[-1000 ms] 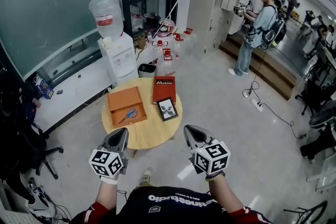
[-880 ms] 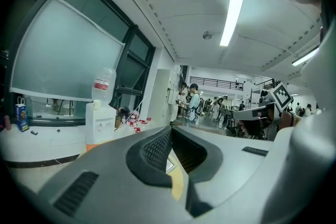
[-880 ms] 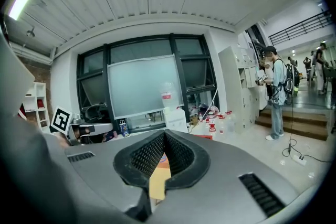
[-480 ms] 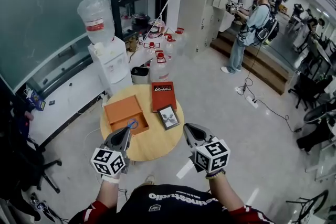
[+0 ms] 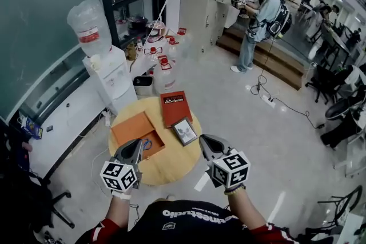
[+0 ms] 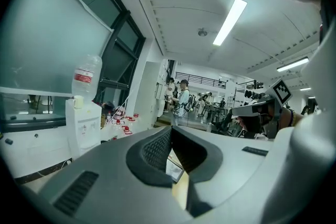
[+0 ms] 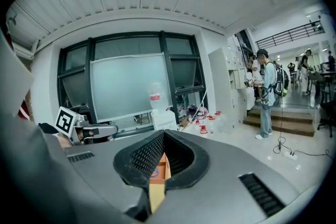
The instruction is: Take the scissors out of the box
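- Round wooden table: seen from above in the head view, on a pale floor.
- Orange box: set open on the table's left half, no lid on it.
- Scissors: found inside the box, at its near right corner. Only the blue handles are made out. The same blue loop is glimpsed in the right gripper view, low in the narrow slot beneath the jaw tips, with the orange box wall beside it.
- Flat red panel with white lettering: laid on the table just right of the box.
- Small framed picture: placed just in front of the red panel, tilted slightly.
- Left gripper: held over the table's near left edge. In the head view its tip is seen just beside the scissors, but contact cannot be judged there. Its 2 jaws are pressed together at the tips, with nothing pinched between them.
- Right gripper: held over the table's near right edge, well apart from the box. Its 2 jaws are likewise pressed together at the tips, and nothing is gripped.
- Water dispenser: noted behind the table against the glass wall, with 1 bottle on top.
- Jugs with red caps: grouped on the floor near the dispenser.
- Person with a backpack: seen standing far off by the steps.
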`<state>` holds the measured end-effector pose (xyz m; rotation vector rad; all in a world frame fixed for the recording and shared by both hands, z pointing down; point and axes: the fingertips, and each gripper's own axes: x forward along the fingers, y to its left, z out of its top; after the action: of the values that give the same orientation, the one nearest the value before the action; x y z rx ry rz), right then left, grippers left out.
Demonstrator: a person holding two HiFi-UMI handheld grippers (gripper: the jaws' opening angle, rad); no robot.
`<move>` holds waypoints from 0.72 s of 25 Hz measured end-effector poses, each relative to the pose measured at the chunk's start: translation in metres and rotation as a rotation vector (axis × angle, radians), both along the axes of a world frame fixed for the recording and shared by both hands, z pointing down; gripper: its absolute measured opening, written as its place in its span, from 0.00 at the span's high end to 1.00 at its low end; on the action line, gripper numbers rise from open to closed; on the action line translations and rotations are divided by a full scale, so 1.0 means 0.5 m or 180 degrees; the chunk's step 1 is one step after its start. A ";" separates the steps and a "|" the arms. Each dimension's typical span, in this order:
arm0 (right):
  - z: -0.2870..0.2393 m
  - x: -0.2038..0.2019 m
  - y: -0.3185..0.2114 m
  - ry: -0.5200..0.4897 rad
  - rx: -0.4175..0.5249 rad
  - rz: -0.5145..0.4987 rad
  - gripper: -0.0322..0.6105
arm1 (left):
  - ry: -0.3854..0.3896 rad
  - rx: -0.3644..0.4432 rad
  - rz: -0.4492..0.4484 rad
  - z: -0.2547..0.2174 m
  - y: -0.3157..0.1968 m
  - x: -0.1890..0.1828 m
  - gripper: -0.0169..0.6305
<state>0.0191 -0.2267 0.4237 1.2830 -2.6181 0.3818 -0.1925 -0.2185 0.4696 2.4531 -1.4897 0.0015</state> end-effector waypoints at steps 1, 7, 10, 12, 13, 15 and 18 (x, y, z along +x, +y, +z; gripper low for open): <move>0.001 -0.003 -0.003 -0.0001 0.0000 0.0040 0.91 | 0.0002 -0.0002 0.0038 0.001 -0.009 -0.003 0.95; 0.004 -0.006 -0.010 0.0023 -0.0012 0.0250 0.91 | 0.0012 -0.0025 0.0237 0.013 -0.047 -0.009 0.95; 0.006 -0.008 -0.016 0.0070 -0.0017 0.0317 0.91 | 0.0054 -0.0023 0.0282 0.017 -0.062 -0.014 0.95; 0.007 -0.011 -0.023 0.0098 -0.0017 0.0335 0.91 | 0.0075 -0.0031 0.0296 0.022 -0.071 -0.018 0.95; 0.006 -0.014 -0.025 0.0113 -0.0018 0.0334 0.91 | 0.0085 -0.0042 0.0298 0.025 -0.075 -0.019 0.95; 0.006 -0.020 -0.028 0.0141 -0.0020 0.0312 0.91 | 0.0103 -0.0064 0.0298 0.032 -0.081 -0.022 0.95; 0.004 -0.026 -0.031 0.0148 -0.0030 0.0275 0.91 | 0.0114 -0.0093 0.0280 0.042 -0.088 -0.023 0.95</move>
<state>0.0062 -0.2424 0.4257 1.3882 -2.5262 0.3728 -0.2040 -0.2624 0.4908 2.4800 -1.3568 -0.0035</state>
